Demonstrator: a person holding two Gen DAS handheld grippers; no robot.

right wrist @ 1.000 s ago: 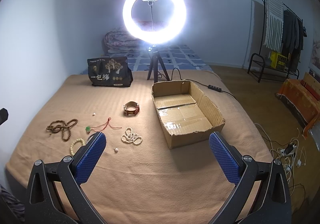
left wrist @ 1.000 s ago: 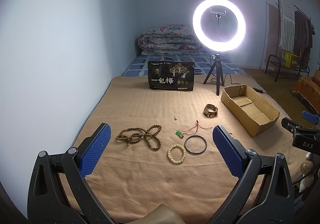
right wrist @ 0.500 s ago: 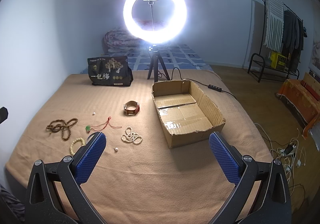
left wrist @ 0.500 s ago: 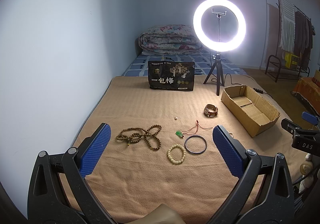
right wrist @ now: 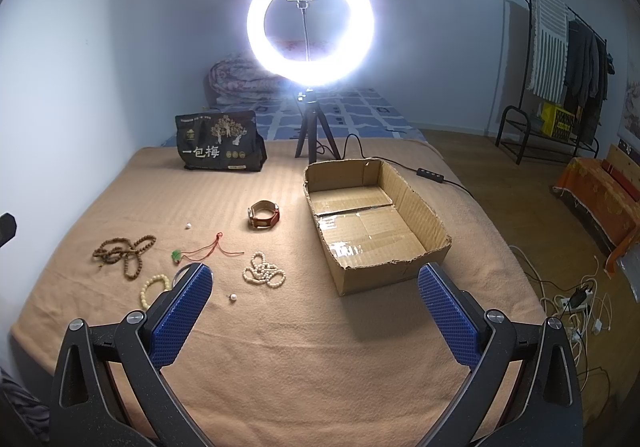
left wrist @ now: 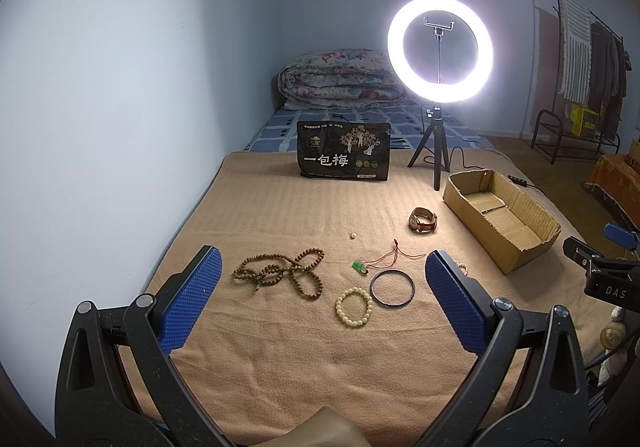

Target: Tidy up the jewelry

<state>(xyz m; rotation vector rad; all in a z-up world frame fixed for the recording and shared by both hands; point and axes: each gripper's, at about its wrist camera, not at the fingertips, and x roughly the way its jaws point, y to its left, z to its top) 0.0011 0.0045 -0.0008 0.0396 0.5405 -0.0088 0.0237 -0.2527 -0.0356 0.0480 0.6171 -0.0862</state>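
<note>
Nothing has gone into the cardboard box [right wrist: 376,223] yet; its taped floor is bare, so the sorting looks to be at its very start. Every piece lies loose on the tan blanket [right wrist: 280,347] covering the bed.

From the right tool [right wrist: 316,311], jaws spread wide and holding nothing, the box sits at about 1 o'clock. The white bead strand [right wrist: 264,270] is at 11 o'clock, the watch [right wrist: 264,214] beyond it, and a stray pearl [right wrist: 232,298] just beside the left pad.

The left tool [left wrist: 322,297] is also wide and empty. Between its pads lie the brown bead necklace [left wrist: 280,273] at 11 o'clock, the cream bracelet [left wrist: 354,306], the dark bangle [left wrist: 392,284] and the red-cord jade pendant [left wrist: 376,262], close together but apart.

Further back stand a black snack bag [left wrist: 344,156] and a ring light [left wrist: 439,49] on its tripod. Neither blocks the way to the box; its raised wall is the one thing to clear.
</note>
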